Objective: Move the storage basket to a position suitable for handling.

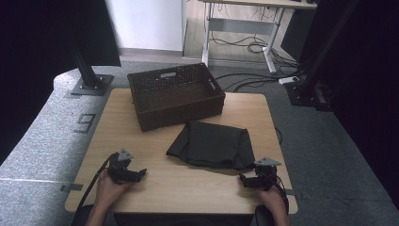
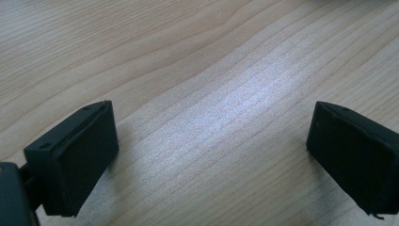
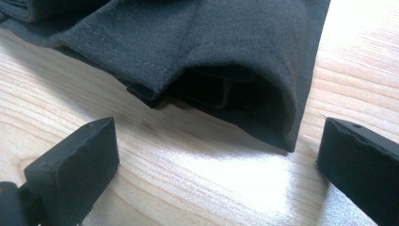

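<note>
You are holding both grippers low at the near table (image 1: pixel 188 188) edge, jaws standing wide apart and gripping nothing: the left gripper (image 1: pixel 126 172) over bare wood, the right gripper (image 1: pixel 256 179) just short of the dark folded garment's (image 1: pixel 211 143) near corner. That hem is lying in loose layers, so you are risking pinching one ply and dragging the fold open. Bare wood is lying open to the left; beyond the garment, the wicker basket (image 1: pixel 175 96) is sitting close, crowding the far side
</note>
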Demonstrator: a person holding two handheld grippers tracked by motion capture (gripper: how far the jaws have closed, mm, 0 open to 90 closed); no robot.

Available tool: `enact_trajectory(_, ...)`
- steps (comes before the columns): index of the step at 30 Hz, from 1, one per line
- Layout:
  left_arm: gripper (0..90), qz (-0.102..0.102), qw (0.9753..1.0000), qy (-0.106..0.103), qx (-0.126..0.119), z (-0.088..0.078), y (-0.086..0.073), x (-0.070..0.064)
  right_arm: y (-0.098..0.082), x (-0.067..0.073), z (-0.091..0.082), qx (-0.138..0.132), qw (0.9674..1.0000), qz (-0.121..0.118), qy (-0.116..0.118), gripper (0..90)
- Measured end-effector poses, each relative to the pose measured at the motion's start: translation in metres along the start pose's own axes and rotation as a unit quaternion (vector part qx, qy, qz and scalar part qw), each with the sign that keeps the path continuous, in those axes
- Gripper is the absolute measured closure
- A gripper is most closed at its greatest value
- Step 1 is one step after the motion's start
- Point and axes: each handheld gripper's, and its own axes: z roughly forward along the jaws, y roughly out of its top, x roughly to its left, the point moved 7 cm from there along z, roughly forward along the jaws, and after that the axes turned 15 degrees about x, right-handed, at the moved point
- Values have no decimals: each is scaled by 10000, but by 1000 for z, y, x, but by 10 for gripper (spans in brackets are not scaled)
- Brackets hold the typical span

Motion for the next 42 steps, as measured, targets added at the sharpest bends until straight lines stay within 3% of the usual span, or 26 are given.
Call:
enact_trajectory(21, 0, -9, 10000, -3, 28, 1, 0, -2, 0, 0, 0, 14, 9999, -95, 64, 0)
enact_trajectory(24, 3, -90, 9999, 17, 77, 0, 1, -3, 0, 0, -1, 47, 9999, -133, 96, 17)
enact_trajectory(31, 21, -256, 9987, -432, -25, -4, 8, -9, 2, 0, -9, 24, 9997, -120, 212, 42)
enact_trajectory(33, 25, -81, 9994, -345, -34, -7, 17, -11, 5, -1, -15, -45, 9997, -106, 215, 42)
enact_trajectory(37, 46, 22, 9994, -329, -135, -8, 32, -12, 12, -3, -23, -113, 9997, -66, 228, 49)
enact_trajectory(42, 93, 255, 9987, -366, -244, -7, 68, -18, 28, -11, -38, -285, 9994, -26, 170, 129)
